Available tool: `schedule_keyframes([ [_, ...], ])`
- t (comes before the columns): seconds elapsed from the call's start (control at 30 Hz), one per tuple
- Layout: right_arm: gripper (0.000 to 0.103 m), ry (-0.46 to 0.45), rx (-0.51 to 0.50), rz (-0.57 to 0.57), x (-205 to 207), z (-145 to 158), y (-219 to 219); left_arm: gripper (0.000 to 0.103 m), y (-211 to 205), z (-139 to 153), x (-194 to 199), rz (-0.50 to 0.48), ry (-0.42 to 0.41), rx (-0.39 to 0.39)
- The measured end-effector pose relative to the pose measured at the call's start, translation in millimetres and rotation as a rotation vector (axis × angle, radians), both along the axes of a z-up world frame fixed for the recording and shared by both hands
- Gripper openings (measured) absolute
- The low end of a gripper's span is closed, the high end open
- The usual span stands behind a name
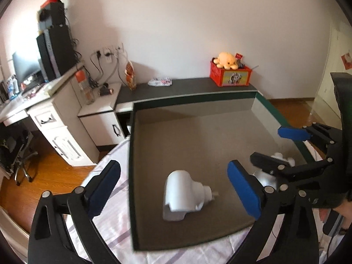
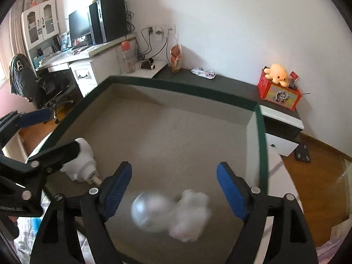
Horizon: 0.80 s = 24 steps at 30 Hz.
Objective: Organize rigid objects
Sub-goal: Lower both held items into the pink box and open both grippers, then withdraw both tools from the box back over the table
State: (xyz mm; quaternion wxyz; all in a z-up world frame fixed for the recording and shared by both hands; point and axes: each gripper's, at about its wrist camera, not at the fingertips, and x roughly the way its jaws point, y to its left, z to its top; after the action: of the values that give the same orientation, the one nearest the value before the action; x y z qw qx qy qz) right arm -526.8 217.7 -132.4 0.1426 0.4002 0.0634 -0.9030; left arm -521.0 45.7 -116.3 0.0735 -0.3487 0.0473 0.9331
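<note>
A wide shallow box [image 1: 132, 154] with a dark green rim and a grey floor lies on a bed. A white shell-shaped object [image 1: 184, 194] lies on that floor between the fingers of my left gripper [image 1: 173, 167], whose blue pads stand wide and clear of it. Seen from the right wrist, the same white shell-shaped object [image 2: 84, 160] sits partly behind the left gripper [image 2: 50, 132]. A silvery ball [image 2: 151, 211] and a white figure [image 2: 191, 215], both blurred, lie between the pads of my right gripper [image 2: 175, 169], which is open and does not touch them.
A red box [image 1: 230, 77] with an orange plush octopus [image 1: 226, 60] stands on the dark ledge behind the big box. To the left are a white desk [image 1: 50, 110] with a computer, a bottle and a swivel chair [image 2: 24, 77]. A striped bedsheet [image 1: 110, 226] and wooden floor surround the box.
</note>
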Motion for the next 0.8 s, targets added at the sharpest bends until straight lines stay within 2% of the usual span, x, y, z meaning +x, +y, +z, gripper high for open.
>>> schedule_keyframes([
  [0.17, 0.085, 0.077, -0.028, -0.017, 41, 30, 7, 0.103, -14, 30, 47, 0.030, 0.098, 0.012],
  [0.2, 0.089, 0.092, -0.039, -0.014, 52, 37, 8, 0.103, -17, 36, 60, 0.038, 0.119, 0.013],
  [0.27, 0.102, 0.133, -0.058, -0.019, 76, 52, 13, 0.103, -22, 47, 87, 0.046, 0.161, 0.020],
  [0.3, 0.103, 0.159, -0.064, -0.018, 91, 58, 14, 0.103, -24, 53, 101, 0.049, 0.181, 0.028],
  [0.47, 0.103, 0.258, -0.098, -0.012, 161, 85, 21, 0.103, -26, 66, 171, 0.061, 0.265, 0.024],
  [0.57, 0.103, 0.324, -0.105, -0.038, 205, 96, 27, 0.103, -26, 67, 210, 0.072, 0.288, 0.022],
  [0.73, 0.103, 0.431, -0.093, -0.123, 283, 98, 37, 0.103, -28, 61, 271, 0.088, 0.317, 0.020],
  [0.8, 0.103, 0.445, -0.104, -0.136, 306, 96, 40, 0.103, -31, 60, 290, 0.081, 0.319, 0.021],
])
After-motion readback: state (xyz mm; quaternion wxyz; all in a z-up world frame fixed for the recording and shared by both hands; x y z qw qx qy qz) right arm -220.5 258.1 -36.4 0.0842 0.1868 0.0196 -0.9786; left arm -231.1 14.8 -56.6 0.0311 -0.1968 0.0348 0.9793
